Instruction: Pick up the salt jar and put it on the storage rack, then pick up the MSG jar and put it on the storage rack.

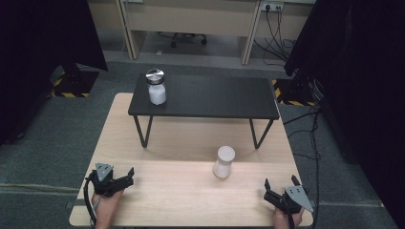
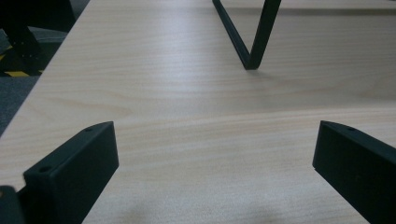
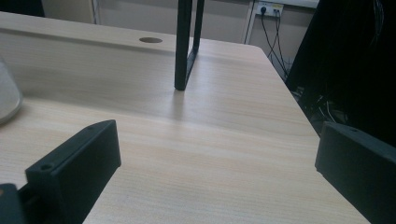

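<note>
I had both grippers resting low at the near edge of the desk (image 1: 191, 191), one at each corner, and nothing was in hand yet. My left gripper (image 1: 123, 180) had its jaws spread wide with only bare wood between them, and in the left gripper view they looked toward one foot of the black shelf (image 1: 205, 95) that stood across the far half of the desk. My right gripper (image 1: 282, 187) had its jaws spread just as wide and gripped nothing.

The nearest thing to me was the white bottle (image 1: 223, 162), upright on the desk in front of the shelf, nearer my right side but well apart from the right jaws; its base showed at the left edge of the right gripper view (image 3: 7, 98). A second jar with a silver lid (image 1: 155, 86) stood on the left end of the shelf.

I judged this the start, before any reach. The next move called for swinging the right gripper left and forward, keeping the jaws level around the white bottle's narrower waist.

I could read no brand, label or writing anywhere.
</note>
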A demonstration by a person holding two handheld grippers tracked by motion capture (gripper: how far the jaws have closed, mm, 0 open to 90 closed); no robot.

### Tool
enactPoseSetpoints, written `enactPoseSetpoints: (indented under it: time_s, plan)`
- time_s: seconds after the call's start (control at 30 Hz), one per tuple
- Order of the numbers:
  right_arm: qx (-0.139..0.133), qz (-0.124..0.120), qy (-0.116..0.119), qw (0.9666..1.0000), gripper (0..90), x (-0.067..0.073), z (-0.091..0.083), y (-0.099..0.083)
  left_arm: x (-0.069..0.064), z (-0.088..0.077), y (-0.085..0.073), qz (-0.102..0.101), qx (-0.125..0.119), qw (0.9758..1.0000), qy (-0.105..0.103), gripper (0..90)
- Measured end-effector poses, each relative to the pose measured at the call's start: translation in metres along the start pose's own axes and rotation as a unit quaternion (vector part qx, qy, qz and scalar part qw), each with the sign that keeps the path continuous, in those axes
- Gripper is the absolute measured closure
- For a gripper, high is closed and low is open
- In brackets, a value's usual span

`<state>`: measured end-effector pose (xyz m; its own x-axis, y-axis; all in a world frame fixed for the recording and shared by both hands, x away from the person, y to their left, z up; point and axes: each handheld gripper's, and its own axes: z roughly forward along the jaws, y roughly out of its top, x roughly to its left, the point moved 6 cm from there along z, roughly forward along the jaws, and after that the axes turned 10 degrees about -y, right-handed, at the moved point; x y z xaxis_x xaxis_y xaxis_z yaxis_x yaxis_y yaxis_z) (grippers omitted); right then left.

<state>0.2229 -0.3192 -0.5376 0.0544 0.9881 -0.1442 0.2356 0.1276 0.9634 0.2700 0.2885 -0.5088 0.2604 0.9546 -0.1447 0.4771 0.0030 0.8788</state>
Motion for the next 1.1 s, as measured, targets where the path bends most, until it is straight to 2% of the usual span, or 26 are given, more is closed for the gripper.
enactPoseSetpoints:
  time_s: [0.3,0.77,1.1]
  plan:
    - [-0.001,-0.002,-0.001,1.0000,0.3,0.0005,-0.0001,-0.0002,0.0011,0.0004,-0.0023,-0.007,-0.004,1.0000,0.002,0.0]
    - [-0.001,0.001,0.000,1.0000,0.3,-0.0002,-0.0005,-0.0004,-0.0029,0.0015,-0.0023,0.008,0.002,0.9999,0.007,0.0]
    - [0.004,0.011,0.007,0.9999,0.3,-0.0031,0.0001,0.0005,-0.0025,-0.0001,-0.0037,0.004,-0.006,0.9999,0.009,0.0]
